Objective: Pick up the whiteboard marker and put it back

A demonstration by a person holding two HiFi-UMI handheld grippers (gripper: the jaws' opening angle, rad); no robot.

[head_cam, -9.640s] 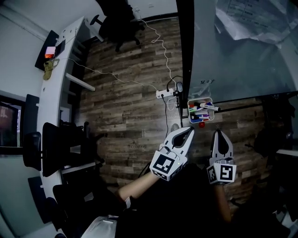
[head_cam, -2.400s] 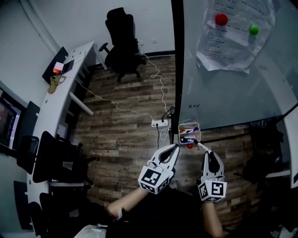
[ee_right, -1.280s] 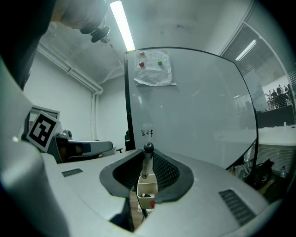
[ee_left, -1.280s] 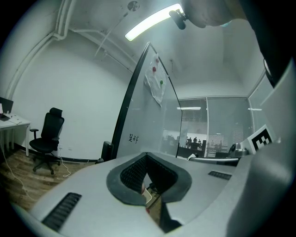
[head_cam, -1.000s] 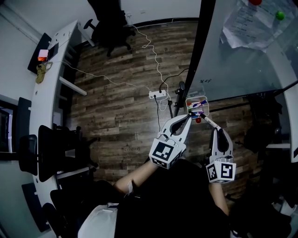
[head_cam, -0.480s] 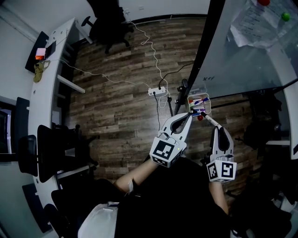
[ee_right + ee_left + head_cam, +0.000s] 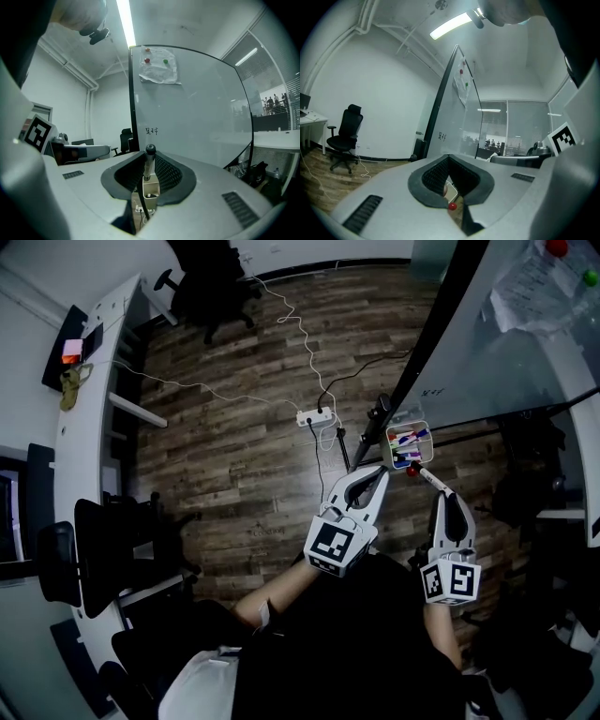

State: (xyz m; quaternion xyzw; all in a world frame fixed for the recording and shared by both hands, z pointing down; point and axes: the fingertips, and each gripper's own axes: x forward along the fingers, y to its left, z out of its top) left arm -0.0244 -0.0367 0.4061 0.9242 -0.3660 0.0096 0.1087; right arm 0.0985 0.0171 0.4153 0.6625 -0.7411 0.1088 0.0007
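An office with a wood-plank floor (image 7: pixel 244 456). The right hand-held gripper (image 7: pixel 440 495) clamps the slim white, dark-capped whiteboard marker (image 7: pixel 148 165), the left hand-held gripper (image 7: pixel 382 472) beside it closed and empty. Just ahead hangs the small white marker holder (image 7: pixel 389 450) on the glass whiteboard (image 7: pixel 506 362). Aim for a gap among the stored pens (image 7: pixel 408 438), tilt the marker downward, then let go.

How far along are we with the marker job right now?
Pickup looks done: the right claw is shut on the whiteboard marker, which points toward the marker basket but is not yet in it. The left claw is shut and empty. Left to do: lower the marker into the basket and release.
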